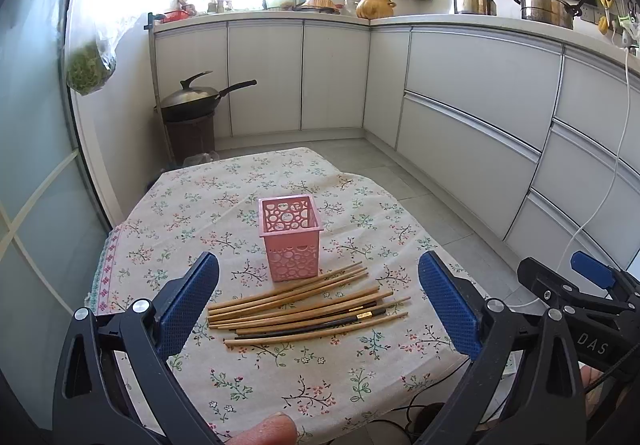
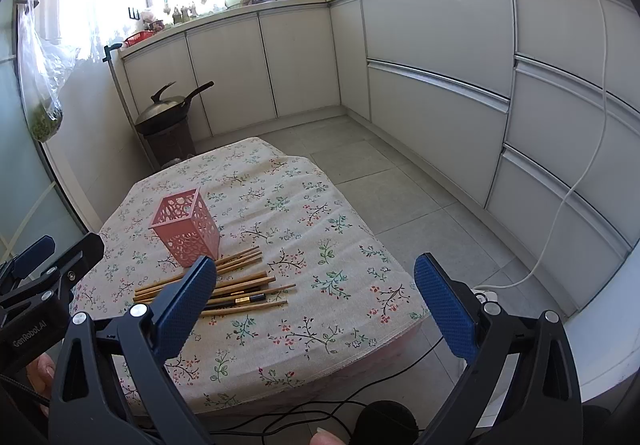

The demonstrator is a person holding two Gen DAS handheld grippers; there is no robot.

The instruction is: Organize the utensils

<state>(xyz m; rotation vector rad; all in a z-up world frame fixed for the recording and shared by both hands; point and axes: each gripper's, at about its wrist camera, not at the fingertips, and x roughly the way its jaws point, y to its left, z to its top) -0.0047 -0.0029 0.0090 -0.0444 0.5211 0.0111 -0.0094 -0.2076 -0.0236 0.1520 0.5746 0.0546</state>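
Observation:
A pink perforated holder (image 1: 291,237) stands upright and empty on the floral tablecloth (image 1: 240,377). Just in front of it lies a loose pile of several wooden chopsticks (image 1: 304,305), with a dark pair among them. My left gripper (image 1: 319,299) hovers open above the near side of the pile, nothing between its blue pads. In the right wrist view the holder (image 2: 186,231) and chopsticks (image 2: 236,287) sit to the left. My right gripper (image 2: 316,295) is open over the cloth (image 2: 304,257), to the right of the pile, holding nothing.
The small table sits low in a kitchen. White cabinets (image 1: 480,93) run along the back and right. A wok on a brown bin (image 1: 192,105) stands beyond the table's far left corner. Cables (image 2: 360,401) trail on the tiled floor near the front edge.

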